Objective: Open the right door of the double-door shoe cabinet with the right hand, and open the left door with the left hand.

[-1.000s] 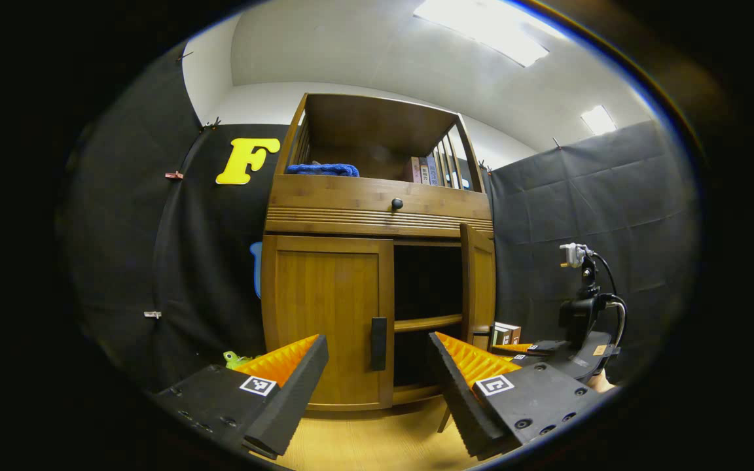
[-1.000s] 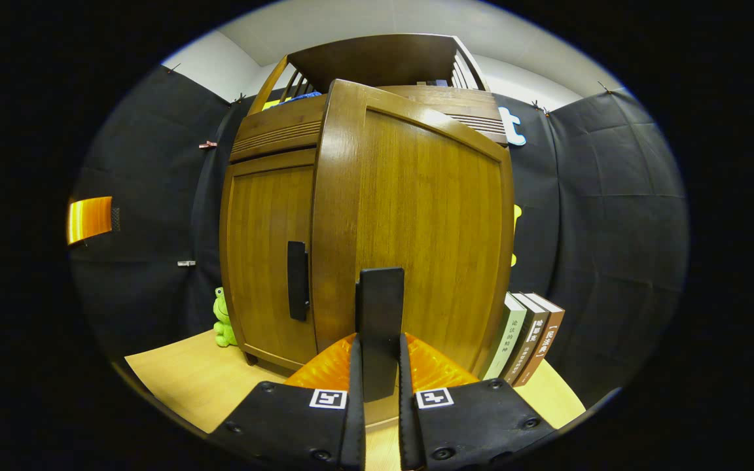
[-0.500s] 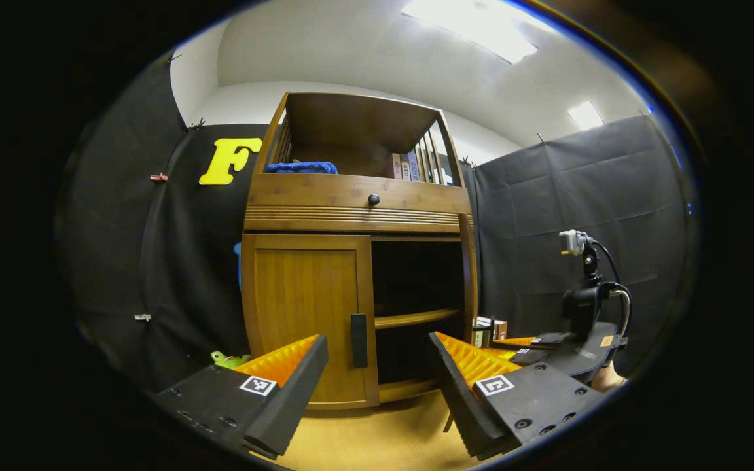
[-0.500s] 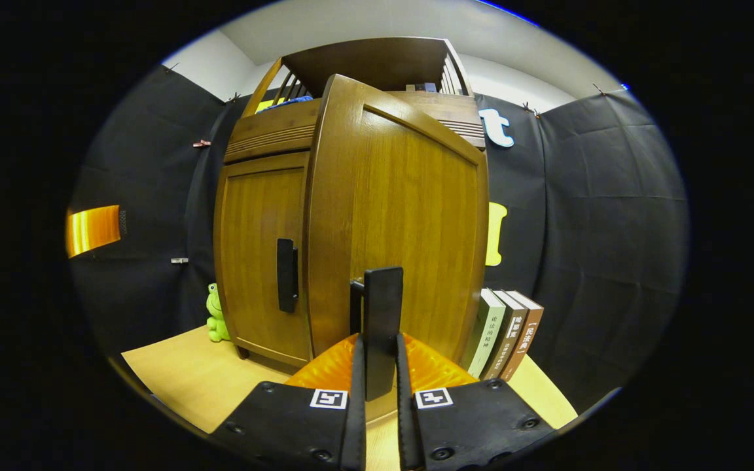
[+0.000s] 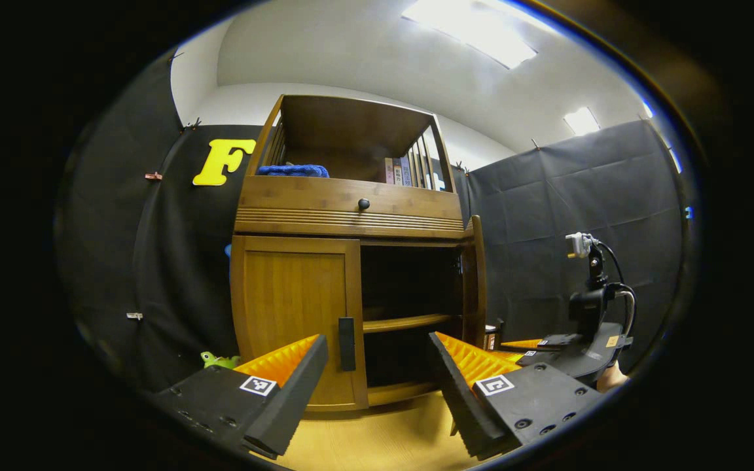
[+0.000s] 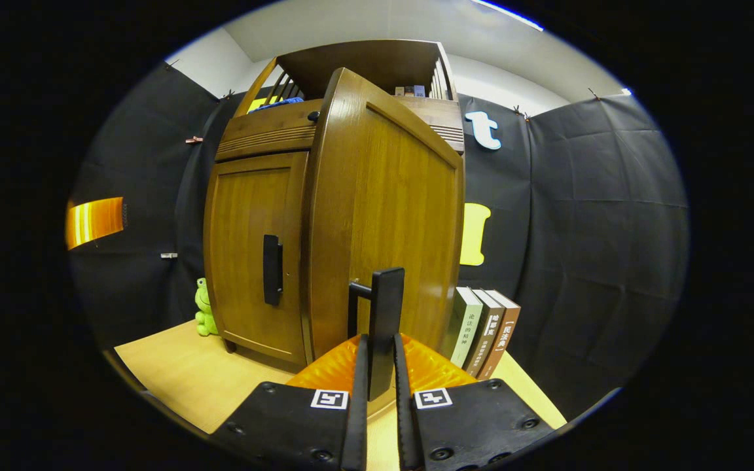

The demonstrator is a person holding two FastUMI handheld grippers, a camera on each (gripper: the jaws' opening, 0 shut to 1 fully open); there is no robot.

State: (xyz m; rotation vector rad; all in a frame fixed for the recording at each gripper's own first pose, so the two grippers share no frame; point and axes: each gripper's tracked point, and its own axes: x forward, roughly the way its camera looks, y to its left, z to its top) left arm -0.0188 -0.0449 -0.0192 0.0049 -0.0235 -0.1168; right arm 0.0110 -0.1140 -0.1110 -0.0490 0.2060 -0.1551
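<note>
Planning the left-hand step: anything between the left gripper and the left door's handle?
Nothing visible. The open left gripper faces the closed left door, whose handle shows in the gap between its fingers. The right door, swung out, stands off to the side.

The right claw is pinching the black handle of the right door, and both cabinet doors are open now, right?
Not quite. The right claw does pinch the right door's handle, but the left door is shut, as the left gripper view shows.

Bright ceiling lights (image 5: 468, 36), fisheye-warped edges
</note>
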